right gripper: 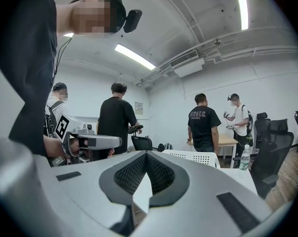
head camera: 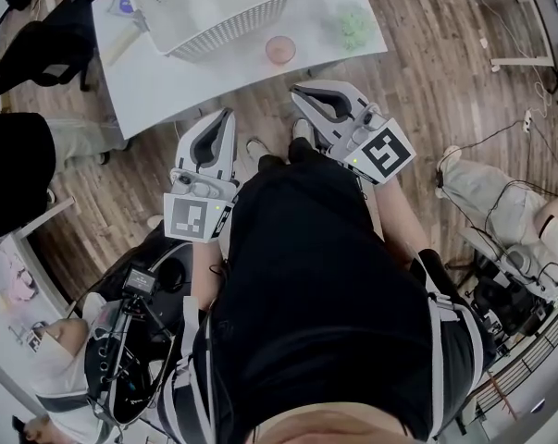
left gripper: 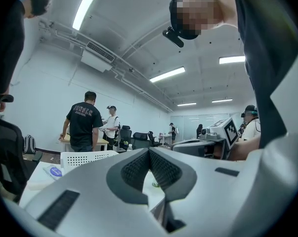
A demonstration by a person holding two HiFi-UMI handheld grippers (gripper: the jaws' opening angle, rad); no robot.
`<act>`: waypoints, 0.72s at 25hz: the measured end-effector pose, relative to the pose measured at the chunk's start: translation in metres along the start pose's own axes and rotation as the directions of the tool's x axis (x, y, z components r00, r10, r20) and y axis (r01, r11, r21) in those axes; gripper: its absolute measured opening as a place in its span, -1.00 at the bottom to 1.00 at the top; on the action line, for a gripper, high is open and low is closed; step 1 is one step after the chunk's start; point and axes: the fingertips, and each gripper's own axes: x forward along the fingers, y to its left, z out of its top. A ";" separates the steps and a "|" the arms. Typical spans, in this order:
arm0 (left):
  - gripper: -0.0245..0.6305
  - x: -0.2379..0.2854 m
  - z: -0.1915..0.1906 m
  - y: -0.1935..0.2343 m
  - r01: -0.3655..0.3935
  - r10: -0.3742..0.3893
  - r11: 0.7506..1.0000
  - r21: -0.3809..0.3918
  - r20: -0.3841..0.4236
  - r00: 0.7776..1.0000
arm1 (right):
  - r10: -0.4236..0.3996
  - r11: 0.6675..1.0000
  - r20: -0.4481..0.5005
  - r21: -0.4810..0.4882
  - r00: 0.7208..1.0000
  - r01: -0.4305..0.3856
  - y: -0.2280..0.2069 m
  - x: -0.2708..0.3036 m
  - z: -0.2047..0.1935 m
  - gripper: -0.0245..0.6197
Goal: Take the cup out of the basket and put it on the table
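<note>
On the white counter [head camera: 167, 81], just beside the near right corner of the white basket [head camera: 214, 12], a small pink cup [head camera: 279, 50] is seen in the head view. It appears to stand upright with its open mouth facing up. It is outside the basket, not within it, so the placing step is judged to be already done. Whether anything else lies in the basket cannot be told, since its interior is washed out. A green tufted thing [head camera: 353, 26] lies on the counter near the cup, to its right, and a blue-marked item [head camera: 123, 3] is seen at the basket's far left side.

Both grippers are held back from the counter's edge, over the wooden floor [head camera: 417, 81] and close to the person's body, and are pointed toward the counter. The left gripper [head camera: 226, 114] is closed, pad against pad, with nothing between its jaws. The right gripper [head camera: 298, 91] is likewise closed and empty.

The cup lies ahead of the grippers, roughly on the line between the two, and is nearer to the right gripper's tips. Its long axis is judged vertical, so its side wall would be met by a gripper held level. Should a further move be needed, the right gripper is judged the better placed.
</note>
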 end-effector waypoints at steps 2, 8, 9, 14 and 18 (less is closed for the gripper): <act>-0.86 -0.002 -0.002 0.005 0.008 -0.008 1.000 -0.001 0.005 1.000 | -0.011 1.000 -0.015 -0.013 1.000 0.011 -0.001 0.004 -0.003 -0.87; -0.86 -0.012 -0.014 0.027 0.041 -0.041 0.999 -0.014 -0.002 0.999 | -0.043 0.998 -0.052 -0.045 0.998 0.041 0.002 0.027 -0.008 -0.87; -0.86 -0.013 -0.014 0.029 0.042 -0.042 0.999 -0.014 -0.005 0.999 | -0.044 0.998 -0.058 -0.051 0.997 0.041 0.001 0.030 -0.008 -0.87; -0.86 -0.011 -0.014 0.043 0.019 -0.019 1.000 -0.018 -0.007 1.000 | -0.039 0.997 -0.060 -0.062 0.997 0.035 -0.018 0.048 -0.002 -0.87; -0.86 -0.003 -0.013 0.042 -0.017 0.017 1.000 -0.008 -0.011 1.000 | -0.013 0.995 -0.050 -0.095 0.999 0.008 -0.038 0.054 0.003 -0.87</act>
